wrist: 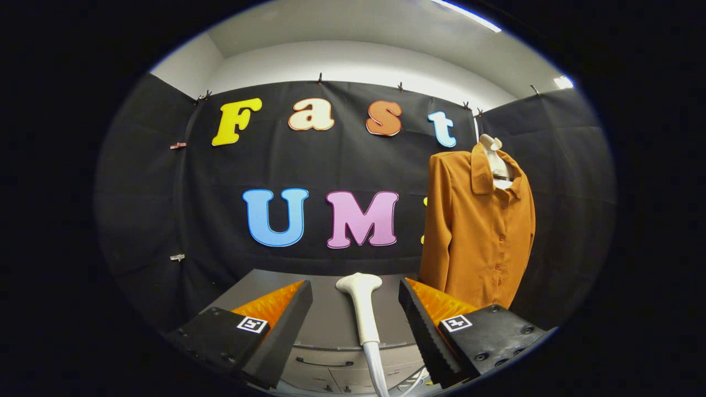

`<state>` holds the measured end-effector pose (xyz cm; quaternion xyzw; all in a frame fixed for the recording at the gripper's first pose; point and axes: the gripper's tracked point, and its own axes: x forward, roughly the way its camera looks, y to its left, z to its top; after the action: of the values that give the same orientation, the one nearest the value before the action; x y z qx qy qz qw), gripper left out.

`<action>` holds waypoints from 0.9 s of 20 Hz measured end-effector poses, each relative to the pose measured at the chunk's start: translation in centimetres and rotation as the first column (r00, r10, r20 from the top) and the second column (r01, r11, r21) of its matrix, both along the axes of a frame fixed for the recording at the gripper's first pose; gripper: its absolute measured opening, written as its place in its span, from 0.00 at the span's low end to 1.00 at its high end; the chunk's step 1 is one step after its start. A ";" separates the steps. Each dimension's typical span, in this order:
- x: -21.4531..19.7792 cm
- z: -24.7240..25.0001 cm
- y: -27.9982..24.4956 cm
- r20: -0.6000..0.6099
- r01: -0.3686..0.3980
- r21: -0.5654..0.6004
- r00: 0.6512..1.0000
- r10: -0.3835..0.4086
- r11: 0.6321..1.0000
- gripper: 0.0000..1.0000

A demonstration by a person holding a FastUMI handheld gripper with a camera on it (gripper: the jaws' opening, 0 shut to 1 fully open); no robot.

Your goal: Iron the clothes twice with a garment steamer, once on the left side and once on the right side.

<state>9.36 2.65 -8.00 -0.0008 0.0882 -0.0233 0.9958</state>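
On the grey cabinet (331, 314), spread fingers (353, 320) flank the steamer (361, 303), seemingly untouched.

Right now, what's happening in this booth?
A hand-held gripper hangs open, its fingers either side of a white garment steamer lying on a grey table and clear of it. The steamer is not yet picked up. An orange shirt hangs beyond the right finger, not yet steamed.
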 end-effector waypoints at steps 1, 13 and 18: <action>1.7 -0.8 0.0 -0.021 -0.012 0.003 1.000 0.012 1.000 0.98; 13.5 -11.7 -1.2 -0.344 -0.056 0.022 0.937 0.060 0.998 0.98; 13.4 -15.7 -1.5 -0.492 -0.058 0.007 0.869 0.054 0.998 0.99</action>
<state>22.81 1.18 -23.66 -0.0130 0.3385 0.0061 0.9409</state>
